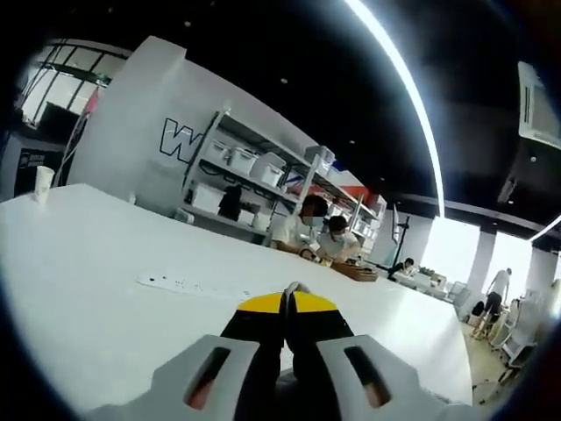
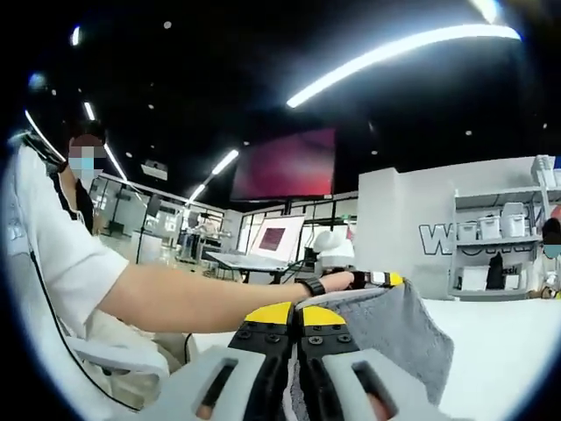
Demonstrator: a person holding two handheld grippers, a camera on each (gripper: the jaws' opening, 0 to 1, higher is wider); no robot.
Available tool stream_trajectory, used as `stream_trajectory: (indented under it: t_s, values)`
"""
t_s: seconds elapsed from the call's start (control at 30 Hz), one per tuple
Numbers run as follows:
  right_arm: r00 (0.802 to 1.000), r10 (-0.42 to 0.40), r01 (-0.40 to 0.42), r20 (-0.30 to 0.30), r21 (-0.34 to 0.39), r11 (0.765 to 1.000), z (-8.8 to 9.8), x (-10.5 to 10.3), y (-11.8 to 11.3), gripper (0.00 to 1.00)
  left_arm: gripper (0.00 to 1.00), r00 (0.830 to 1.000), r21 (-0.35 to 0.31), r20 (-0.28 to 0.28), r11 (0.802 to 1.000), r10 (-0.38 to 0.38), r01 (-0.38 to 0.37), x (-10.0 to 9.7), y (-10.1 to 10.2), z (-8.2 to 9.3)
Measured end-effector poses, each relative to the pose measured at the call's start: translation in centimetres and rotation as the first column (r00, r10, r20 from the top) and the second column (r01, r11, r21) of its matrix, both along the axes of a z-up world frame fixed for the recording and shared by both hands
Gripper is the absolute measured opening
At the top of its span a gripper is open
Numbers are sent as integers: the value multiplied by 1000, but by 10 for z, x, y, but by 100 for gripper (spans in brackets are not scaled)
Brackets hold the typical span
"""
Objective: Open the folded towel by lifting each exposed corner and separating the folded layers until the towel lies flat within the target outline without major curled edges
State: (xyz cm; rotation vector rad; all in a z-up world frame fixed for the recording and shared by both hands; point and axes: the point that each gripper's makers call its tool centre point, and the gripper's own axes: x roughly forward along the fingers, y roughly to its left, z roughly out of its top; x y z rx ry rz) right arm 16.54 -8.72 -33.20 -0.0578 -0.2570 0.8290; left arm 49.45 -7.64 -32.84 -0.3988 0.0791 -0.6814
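In the right gripper view a grey towel hangs lifted off the white table. My right gripper is shut on its near edge, yellow tips together, with grey cloth running down between the jaws. A person's bare arm reaches across to my left gripper, which sits at the towel's upper far corner. In the left gripper view my left gripper is shut, and a thin pale sliver of towel pokes out at its tips.
A long white strip lies flat on the white table. A white cup stands at its far left corner. Shelves with boxes and seated people are behind. The person in a white shirt sits at the left.
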Motion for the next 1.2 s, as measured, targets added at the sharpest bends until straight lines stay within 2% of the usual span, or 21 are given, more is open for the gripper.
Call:
stream_trajectory:
  t_s: [0.23,0.33,0.67,0.77,0.93,1.0,1.2]
  values:
    - [1000,2,-2,1,4,1000,3,-3,-5,0,1,1000,7,12,1000,-5,5,-4,-4,0]
    - [1000,15,-16,-10,-7,1000,2,-4,-5,0,1,1000,-11,11,1000,-11,11,-5,-6,2]
    - [999,42,-40,-35,56,998,12,-4,-21,0,1,999,-25,32,1000,-7,8,-5,-7,4]
    - [996,65,-61,-55,71,996,13,-4,-22,0,1,999,-12,35,1000,-6,6,-6,-8,3]
    - [999,43,-42,-32,31,999,10,-4,-29,0,1,999,-15,41,1000,0,1,-6,-8,5]
    - [998,43,-41,-40,52,998,11,-4,-34,0,1,999,-20,47,1000,1,0,-8,-9,5]
    - [999,34,-33,-34,47,998,13,-4,-37,0,1,999,-26,45,1000,1,0,-10,-10,6]
